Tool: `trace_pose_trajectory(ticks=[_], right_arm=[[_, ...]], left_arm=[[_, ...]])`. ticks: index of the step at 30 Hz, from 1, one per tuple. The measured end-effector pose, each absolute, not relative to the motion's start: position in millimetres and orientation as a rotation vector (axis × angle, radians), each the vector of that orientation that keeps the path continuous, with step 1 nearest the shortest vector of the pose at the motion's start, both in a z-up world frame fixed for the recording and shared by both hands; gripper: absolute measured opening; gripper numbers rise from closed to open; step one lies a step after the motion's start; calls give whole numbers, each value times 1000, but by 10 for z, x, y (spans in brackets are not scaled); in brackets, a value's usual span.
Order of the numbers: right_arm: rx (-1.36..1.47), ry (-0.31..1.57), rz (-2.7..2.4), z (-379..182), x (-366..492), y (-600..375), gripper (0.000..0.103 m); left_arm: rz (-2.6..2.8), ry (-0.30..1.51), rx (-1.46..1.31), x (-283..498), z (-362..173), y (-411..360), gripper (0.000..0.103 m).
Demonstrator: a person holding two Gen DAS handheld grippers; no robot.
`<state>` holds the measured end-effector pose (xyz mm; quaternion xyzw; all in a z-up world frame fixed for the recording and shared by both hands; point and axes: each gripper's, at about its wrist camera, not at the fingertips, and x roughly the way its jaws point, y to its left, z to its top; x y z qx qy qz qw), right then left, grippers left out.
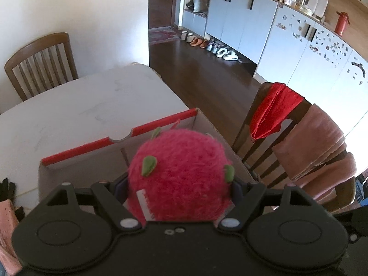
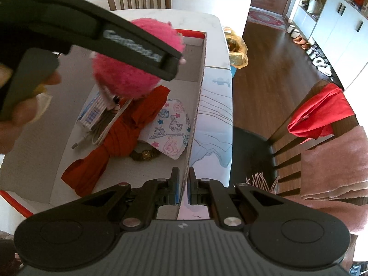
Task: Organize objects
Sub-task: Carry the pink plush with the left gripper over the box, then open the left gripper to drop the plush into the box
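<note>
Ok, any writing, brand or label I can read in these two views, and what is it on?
Raised grey lettering on the side of the left tool: blurred, unreadable.
Small print line on the cartoon pony cloth in the box: too small to read.
White tag on the pink plush ball: no legible text.
Nothing else.

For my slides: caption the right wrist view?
Right gripper clamps box wall while left gripper holds pink plush ball above.

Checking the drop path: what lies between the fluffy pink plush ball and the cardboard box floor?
Right wrist view: the pink plush ball hangs over an orange cloth and a white cable.
</note>
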<state>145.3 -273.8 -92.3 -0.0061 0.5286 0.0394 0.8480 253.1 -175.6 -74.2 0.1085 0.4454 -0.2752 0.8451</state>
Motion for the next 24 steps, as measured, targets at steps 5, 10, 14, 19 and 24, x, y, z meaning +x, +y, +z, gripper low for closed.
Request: trace_pose_trajectory(ticks=[5,10,14,19,24], right_arm=[[-15,1115,86,-922,1450,-2737,6],[-15,1114,86,-923,1447,-2741,6],[-14,1115,86,-926,1449,-2743,6],[-13,1116,85,-925,1449,-2745,6],[-8,1118,82,-934,1442,-2749,6]], left_arm=[[-590,966,241,2606,-824,-1824,81],[-601,977,236,2647,-885,-1835,84],[-604,971,225,2660,-892,-1827,88],[-626,946,207,2647,-823,-1802,93],[-635,933,197,2605,-769,-1762,93]])
